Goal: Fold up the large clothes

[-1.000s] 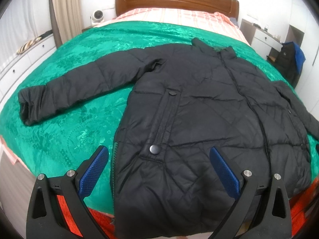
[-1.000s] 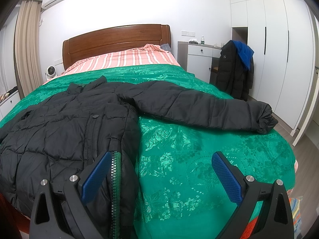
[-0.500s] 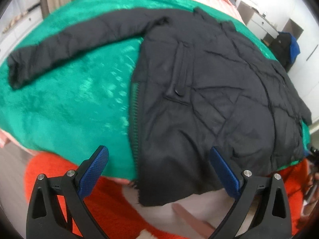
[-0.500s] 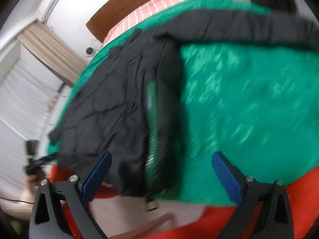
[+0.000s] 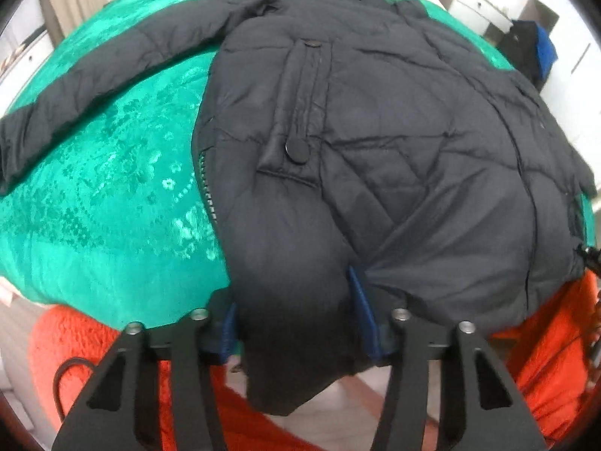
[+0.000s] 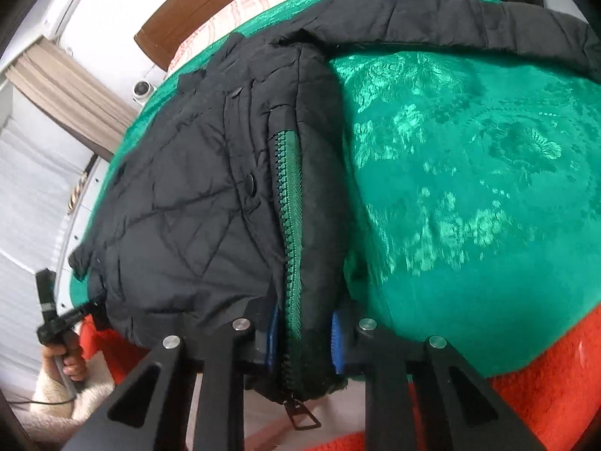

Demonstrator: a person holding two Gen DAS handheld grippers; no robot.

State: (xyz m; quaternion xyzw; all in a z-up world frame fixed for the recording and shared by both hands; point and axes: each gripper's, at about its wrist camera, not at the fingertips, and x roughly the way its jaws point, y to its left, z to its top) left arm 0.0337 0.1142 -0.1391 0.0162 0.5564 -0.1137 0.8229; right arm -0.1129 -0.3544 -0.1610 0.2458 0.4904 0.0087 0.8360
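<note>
A bed with a green cover carries a black padded jacket, spread flat with its sleeves out and its hem hanging over the near edge. The left gripper has just closed and clamps the hem; the right gripper has just closed on the green zipper edge.

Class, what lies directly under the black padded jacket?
The black padded jacket lies on a green patterned bedspread, orange blanket showing below its edge; whatever sits beneath the jacket's middle is covered.
</note>
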